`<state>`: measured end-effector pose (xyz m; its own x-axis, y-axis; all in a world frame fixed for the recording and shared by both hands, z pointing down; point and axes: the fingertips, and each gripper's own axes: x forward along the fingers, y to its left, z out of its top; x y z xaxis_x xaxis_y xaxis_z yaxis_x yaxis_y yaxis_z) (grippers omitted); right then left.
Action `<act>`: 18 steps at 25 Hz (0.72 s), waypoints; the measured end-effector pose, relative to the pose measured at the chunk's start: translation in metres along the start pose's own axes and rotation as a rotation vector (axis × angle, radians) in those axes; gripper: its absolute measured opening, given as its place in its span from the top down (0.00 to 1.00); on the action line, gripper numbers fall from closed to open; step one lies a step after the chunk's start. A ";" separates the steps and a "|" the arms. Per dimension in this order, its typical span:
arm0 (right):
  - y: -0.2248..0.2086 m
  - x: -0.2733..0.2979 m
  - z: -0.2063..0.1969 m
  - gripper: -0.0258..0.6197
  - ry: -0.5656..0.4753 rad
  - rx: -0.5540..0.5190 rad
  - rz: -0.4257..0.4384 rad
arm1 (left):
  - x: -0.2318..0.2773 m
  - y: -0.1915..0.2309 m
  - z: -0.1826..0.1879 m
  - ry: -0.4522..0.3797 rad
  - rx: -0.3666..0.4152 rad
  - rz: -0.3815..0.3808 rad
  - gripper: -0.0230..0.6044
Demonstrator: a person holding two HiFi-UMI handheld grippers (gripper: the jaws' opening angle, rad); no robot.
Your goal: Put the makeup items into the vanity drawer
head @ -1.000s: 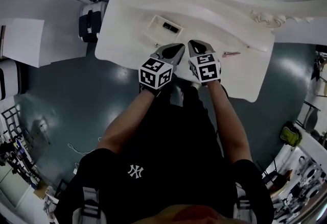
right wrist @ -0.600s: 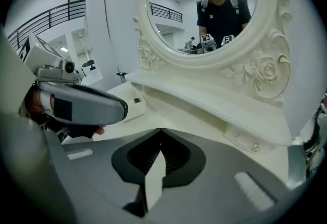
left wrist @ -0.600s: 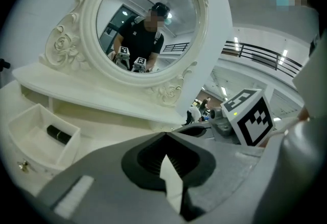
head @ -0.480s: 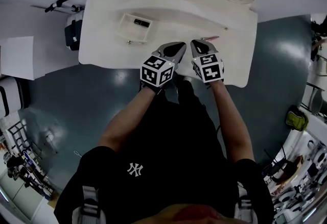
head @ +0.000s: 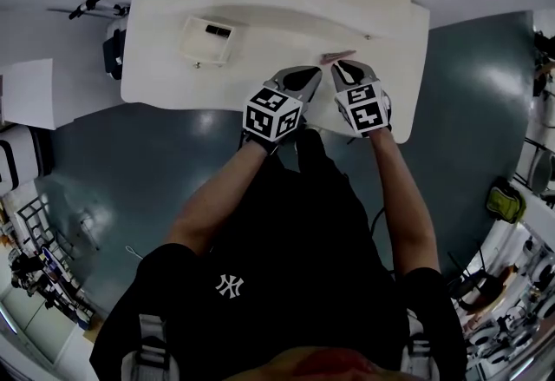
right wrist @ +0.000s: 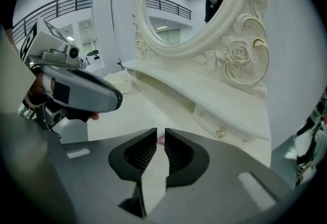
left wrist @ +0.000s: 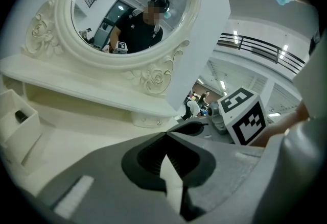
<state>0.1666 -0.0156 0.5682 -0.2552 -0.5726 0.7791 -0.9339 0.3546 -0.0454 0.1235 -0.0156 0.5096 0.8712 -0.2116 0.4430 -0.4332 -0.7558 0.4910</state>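
Right gripper (right wrist: pixel 161 133): jaws just been opening, narrow gap, nothing pinched. The pink makeup item (head: pixel 338 56) lies on the vanity top (head: pixel 260 6) just past its tips. Left gripper (left wrist: pixel 166 135) is closed and empty. The drawer (head: pixel 206 39) sits well to the left.

Ahead of you is a big round mirror (left wrist: pixel 130 8) in a white frame with carved roses (right wrist: pixel 237 54). In the glass you can see a person in a black top. A long white shelf (left wrist: pixel 87 90) runs just under the mirror. Below you the floor (head: pixel 130 162) is dark blue-grey and shiny. A white sheet (head: pixel 30 93) lies on the floor far to your left. Near it stand a dark bag (head: pixel 114 54) and a thin black stand (head: pixel 87 4). A yellow-green bag (head: pixel 503 201) sits far to your right. A black railing (left wrist: pixel 265 49) runs along behind. Your black shirt (head: pixel 286 232) has a small white logo (head: pixel 229 286).
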 end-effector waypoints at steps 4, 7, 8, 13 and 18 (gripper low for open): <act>-0.014 0.006 -0.014 0.80 0.015 -0.060 0.022 | 0.016 -0.004 -0.006 0.016 -0.001 0.014 0.96; -0.022 0.014 -0.024 0.77 0.035 -0.136 0.038 | 0.027 -0.004 -0.011 0.025 -0.007 0.028 0.96; -0.024 0.016 -0.027 0.77 0.042 -0.165 0.041 | 0.030 -0.004 -0.013 0.027 -0.010 0.032 0.96; -0.037 0.031 -0.035 0.75 0.072 -0.300 0.041 | 0.041 -0.001 -0.017 0.034 -0.026 0.055 0.96; -0.052 0.043 -0.039 0.72 0.095 -0.350 0.046 | 0.047 0.004 -0.018 0.032 -0.044 0.075 0.96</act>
<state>0.2143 -0.0294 0.6286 -0.2555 -0.4848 0.8365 -0.7754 0.6195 0.1221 0.1585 -0.0175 0.5463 0.8280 -0.2461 0.5038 -0.5078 -0.7102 0.4877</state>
